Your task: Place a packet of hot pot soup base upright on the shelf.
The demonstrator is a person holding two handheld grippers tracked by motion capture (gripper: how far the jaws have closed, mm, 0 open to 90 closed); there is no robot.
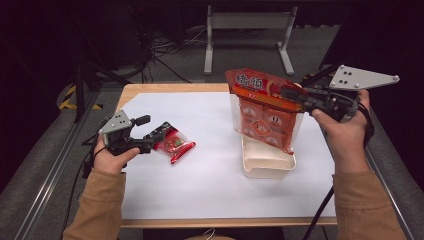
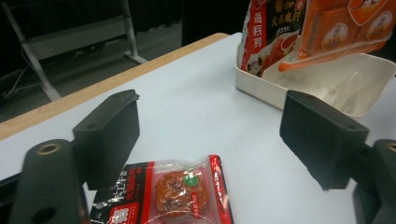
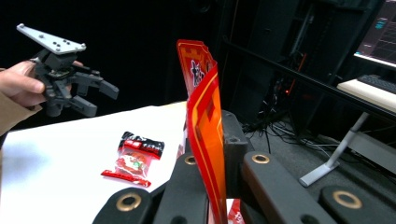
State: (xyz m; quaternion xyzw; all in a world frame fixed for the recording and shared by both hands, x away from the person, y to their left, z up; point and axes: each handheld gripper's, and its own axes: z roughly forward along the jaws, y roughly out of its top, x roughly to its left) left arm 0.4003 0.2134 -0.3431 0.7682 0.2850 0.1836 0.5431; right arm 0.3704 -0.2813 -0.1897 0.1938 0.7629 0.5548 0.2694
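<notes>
A lab: dark curtained surroundings, cables (image 1: 167, 47) on grey carpet, a metal stand (image 1: 248, 35) beyond the desk's (image 1: 210, 180) far edge, a monitor (image 3: 380, 35).

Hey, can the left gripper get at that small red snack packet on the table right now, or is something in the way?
Probably yes. The left gripper has its jaws open just above the small red packet, which lies flat on bare table with nothing between them.
</notes>
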